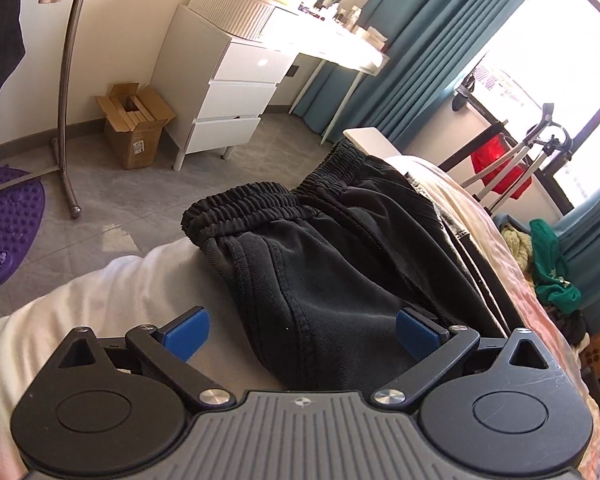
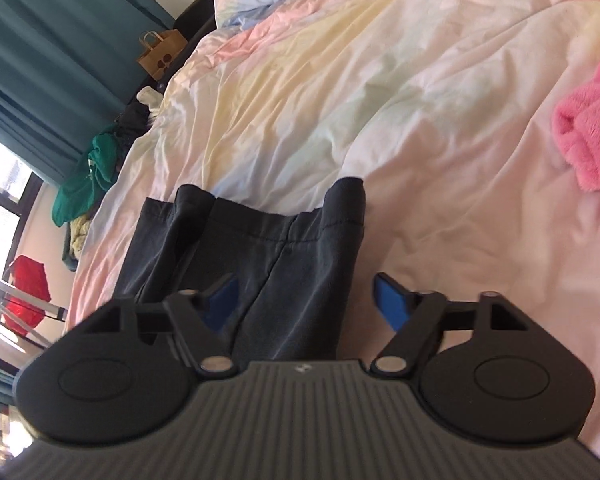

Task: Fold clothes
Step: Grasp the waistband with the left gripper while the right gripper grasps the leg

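1. Your left gripper (image 1: 302,330) hung over the waistband end of the dark trousers (image 1: 340,264), fingers wide, nothing pressed between them. The cloth filled the gap and ran off toward the upper right of that frame.
2. Your right gripper (image 2: 302,304) sat at the other end, fingers apart at a middling gap and not clamped. The left finger (image 2: 220,300) lay over the cloth; the right finger (image 2: 390,304) stood just off its edge, above the bed (image 2: 420,120). Whether either pad touched fabric, I cannot tell.
3. The trousers (image 2: 260,248) lay lengthwise on the bed, with the long axis running from one gripper to the other. Each hand was nearest its own end, so the next fold looked to turn on that line.
4. The trousers looked dark grey, already doubled leg on leg, with an elastic waistband (image 1: 252,204) bunched at centre left and stitched hems (image 2: 260,220) at mid-frame.
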`<state>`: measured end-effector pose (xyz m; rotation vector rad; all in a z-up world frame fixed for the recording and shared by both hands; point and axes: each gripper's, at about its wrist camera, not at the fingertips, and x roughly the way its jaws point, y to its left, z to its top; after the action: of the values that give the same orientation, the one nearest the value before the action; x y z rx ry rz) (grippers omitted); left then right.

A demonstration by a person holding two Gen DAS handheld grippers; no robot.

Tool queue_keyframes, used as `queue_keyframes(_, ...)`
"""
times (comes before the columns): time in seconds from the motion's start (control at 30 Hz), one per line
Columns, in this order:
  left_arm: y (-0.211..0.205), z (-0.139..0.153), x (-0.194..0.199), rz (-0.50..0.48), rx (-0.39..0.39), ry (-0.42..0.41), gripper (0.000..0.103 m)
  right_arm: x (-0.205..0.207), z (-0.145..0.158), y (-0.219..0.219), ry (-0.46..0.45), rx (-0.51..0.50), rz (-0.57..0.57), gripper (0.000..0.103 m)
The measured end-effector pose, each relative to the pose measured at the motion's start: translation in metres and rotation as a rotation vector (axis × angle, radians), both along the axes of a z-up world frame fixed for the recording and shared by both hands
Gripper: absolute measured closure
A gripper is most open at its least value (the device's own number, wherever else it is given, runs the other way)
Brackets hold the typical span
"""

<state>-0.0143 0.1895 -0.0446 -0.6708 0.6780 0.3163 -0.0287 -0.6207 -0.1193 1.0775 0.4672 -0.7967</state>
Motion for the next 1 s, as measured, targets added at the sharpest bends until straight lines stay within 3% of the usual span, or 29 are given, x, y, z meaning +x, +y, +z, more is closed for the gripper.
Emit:
queue_keyframes(0.07, 0.003, -0.001, -0.002, 0.015, -0.024, -0.006, 0.002, 0.003, -0.001, 0.003, -0.018, 0.013, 0.013, 0.07)
queue_keyframes(0.1, 0.004, -0.002, -0.003, 0.022, -0.036, -0.009, 0.002, 0.003, 0.003, 0.005, -0.021, -0.008, 0.008, 0.089)
queue_keyframes(0.13, 0.005, -0.002, -0.005, 0.029, -0.048, -0.012, 0.002, 0.002, 0.007, 0.007, -0.024, -0.029, 0.002, 0.095)
queue_keyframes(0.3, 0.013, -0.006, -0.009, 0.067, -0.105, -0.01, 0.002, -0.004, 0.018, 0.009, -0.09, -0.08, 0.006, 0.096)
queue_keyframes(0.5, 0.025, -0.016, -0.015, 0.132, -0.183, 0.022, 0.002, -0.008, 0.017, 0.003, -0.117, -0.052, -0.002, 0.096)
queue_keyframes(0.73, 0.031, -0.04, -0.002, 0.081, -0.338, 0.021, 0.005, -0.007, 0.016, 0.003, -0.129, -0.043, -0.004, 0.096)
queue_keyframes(0.87, 0.036, -0.054, 0.017, 0.033, -0.408, -0.022, 0.014, -0.003, 0.017, 0.005, -0.135, -0.06, 0.002, 0.096)
queue_keyframes(1.0, 0.041, -0.064, 0.023, 0.042, -0.409, -0.08, 0.024, 0.005, 0.02, 0.007, -0.129, -0.113, 0.033, 0.096)
